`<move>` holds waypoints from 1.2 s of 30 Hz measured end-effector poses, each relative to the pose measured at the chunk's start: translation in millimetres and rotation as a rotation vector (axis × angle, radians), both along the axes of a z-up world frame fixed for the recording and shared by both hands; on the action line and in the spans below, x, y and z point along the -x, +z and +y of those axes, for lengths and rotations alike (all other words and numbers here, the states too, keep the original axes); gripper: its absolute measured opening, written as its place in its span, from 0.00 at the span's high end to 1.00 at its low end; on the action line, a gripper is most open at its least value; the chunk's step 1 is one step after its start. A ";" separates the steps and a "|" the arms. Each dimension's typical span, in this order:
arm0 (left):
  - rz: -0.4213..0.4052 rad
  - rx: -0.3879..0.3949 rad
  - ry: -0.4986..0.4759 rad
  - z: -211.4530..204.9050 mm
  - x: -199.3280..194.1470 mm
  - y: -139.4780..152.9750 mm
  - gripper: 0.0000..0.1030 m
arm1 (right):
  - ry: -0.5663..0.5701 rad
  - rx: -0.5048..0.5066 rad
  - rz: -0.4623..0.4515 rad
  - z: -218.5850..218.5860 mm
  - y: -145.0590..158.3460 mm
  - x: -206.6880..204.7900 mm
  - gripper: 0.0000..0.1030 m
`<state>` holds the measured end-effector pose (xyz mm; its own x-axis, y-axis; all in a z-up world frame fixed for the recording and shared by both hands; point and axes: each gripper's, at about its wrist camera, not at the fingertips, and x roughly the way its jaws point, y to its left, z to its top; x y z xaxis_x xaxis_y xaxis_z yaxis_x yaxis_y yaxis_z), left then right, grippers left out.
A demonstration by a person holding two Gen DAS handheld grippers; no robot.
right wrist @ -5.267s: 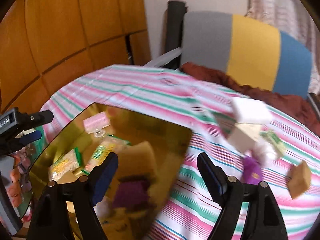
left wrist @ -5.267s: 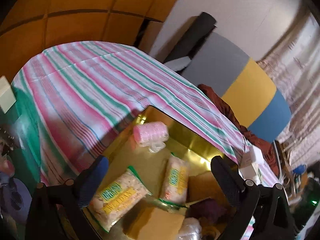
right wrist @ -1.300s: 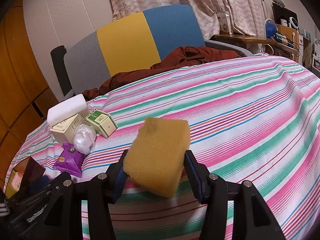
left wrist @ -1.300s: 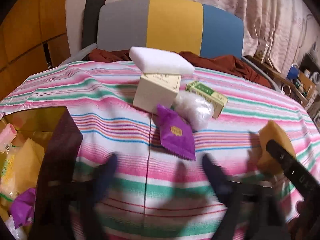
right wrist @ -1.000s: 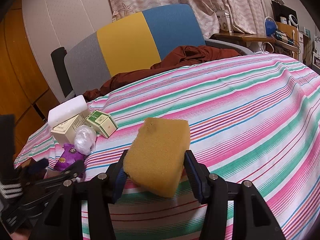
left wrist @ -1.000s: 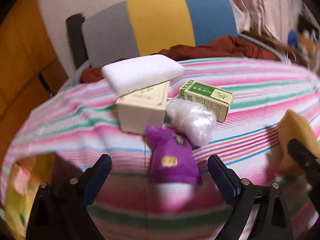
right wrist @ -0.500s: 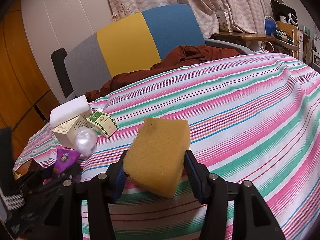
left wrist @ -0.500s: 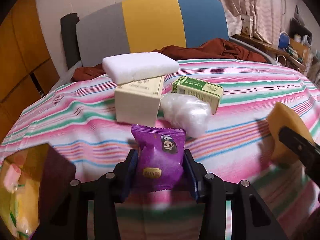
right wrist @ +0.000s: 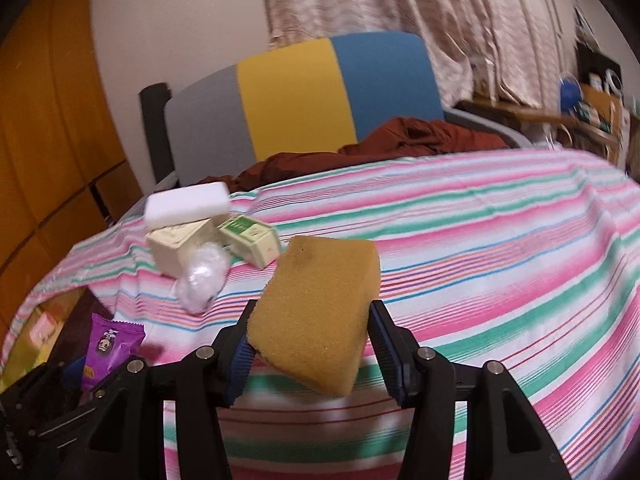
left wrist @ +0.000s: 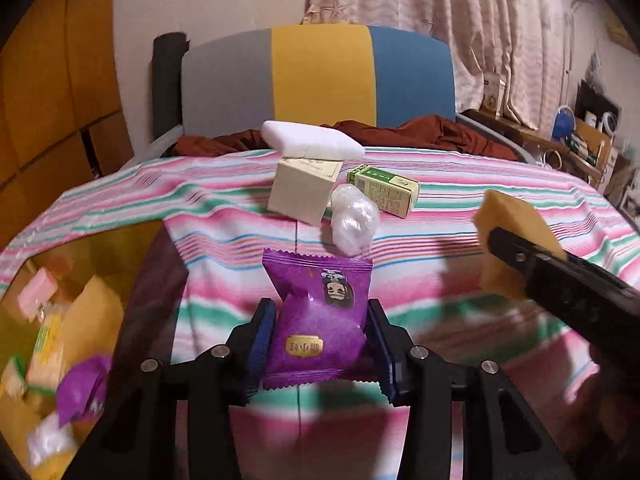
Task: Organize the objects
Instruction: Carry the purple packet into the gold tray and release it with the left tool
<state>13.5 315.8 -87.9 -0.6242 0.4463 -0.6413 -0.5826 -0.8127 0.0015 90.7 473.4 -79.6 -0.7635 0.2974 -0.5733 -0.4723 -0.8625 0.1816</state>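
Now gripping crinkled purple foil snack packet (left wrist: 320, 328) between left gripper (left wrist: 320, 350) pads, previously wide apart; lifting toward box. Right gripper (right wrist: 312, 354) squeezing yellow foam sponge block (right wrist: 320, 312).

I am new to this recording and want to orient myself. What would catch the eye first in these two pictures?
First, the purple snack packet pinched in the left tool, lifted above the striped tablecloth. Next, the yellow sponge clamped in the right tool, also raised. Behind them a small heap remains on the cloth: a white foam block resting on a cream box, with a green carton and a clear plastic bundle beside it.
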 end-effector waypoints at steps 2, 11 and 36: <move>-0.014 -0.037 -0.009 -11.4 -10.7 4.7 0.55 | 0.017 -0.029 -0.009 -6.2 1.2 3.1 0.47; -0.061 -0.151 -0.003 -69.8 -28.6 31.3 0.55 | 0.017 -0.038 -0.045 -8.1 -2.6 7.5 0.48; -0.201 -0.179 0.391 -252.1 110.9 32.3 0.55 | 0.121 -0.140 -0.089 -45.5 -1.6 12.6 0.48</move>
